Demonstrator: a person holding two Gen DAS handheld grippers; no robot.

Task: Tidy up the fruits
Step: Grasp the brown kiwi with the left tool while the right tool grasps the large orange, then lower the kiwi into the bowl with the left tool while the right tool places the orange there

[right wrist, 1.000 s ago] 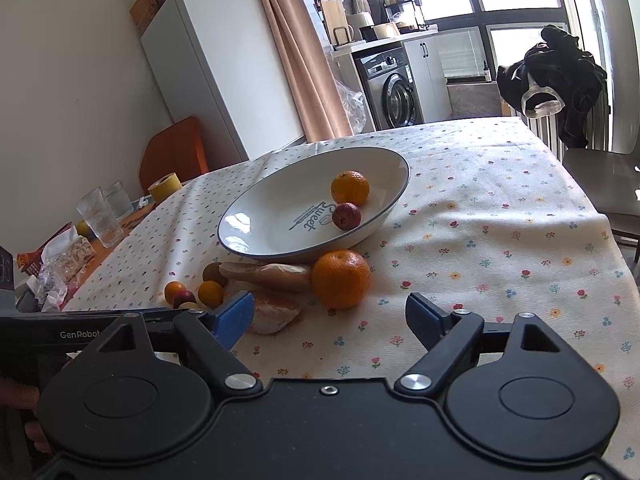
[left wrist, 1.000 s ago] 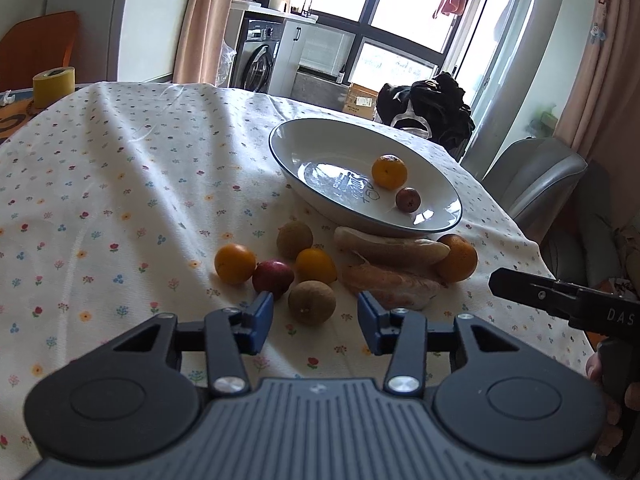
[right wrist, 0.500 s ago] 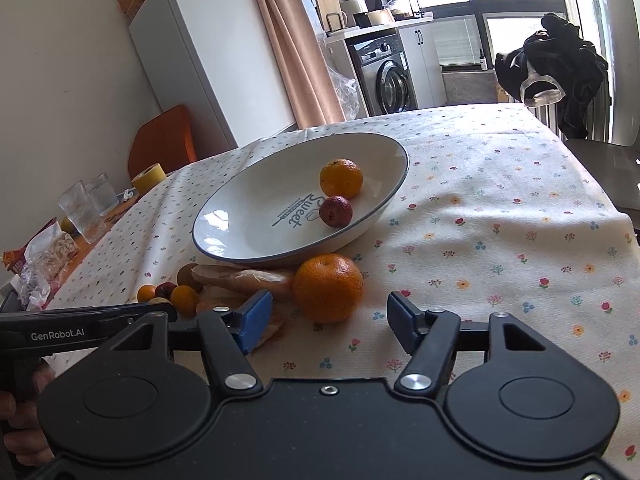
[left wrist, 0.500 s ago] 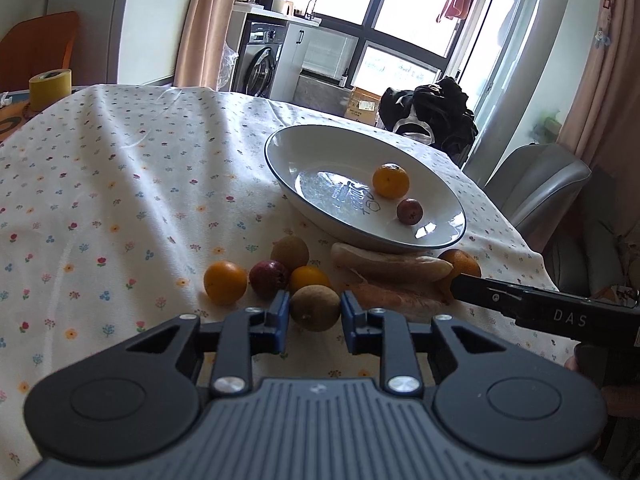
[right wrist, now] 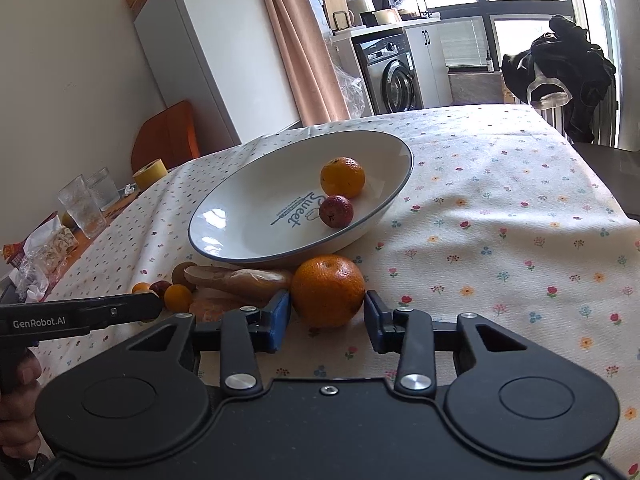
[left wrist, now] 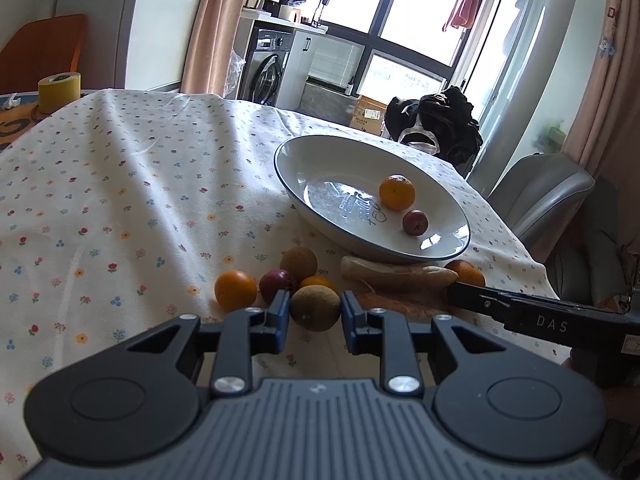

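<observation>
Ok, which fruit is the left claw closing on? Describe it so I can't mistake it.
Find the white bowl on the flowered tablecloth; a cluster of small fruits lies in front of it. The left claw brackets the nearest one, a dull brown round fruit, unlike its orange and dark red neighbours.

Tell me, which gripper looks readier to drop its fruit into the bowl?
Probably the right gripper: its fingers flank the big orange right beside the bowl. The left gripper, around the brown fruit, sits farther away.
</observation>
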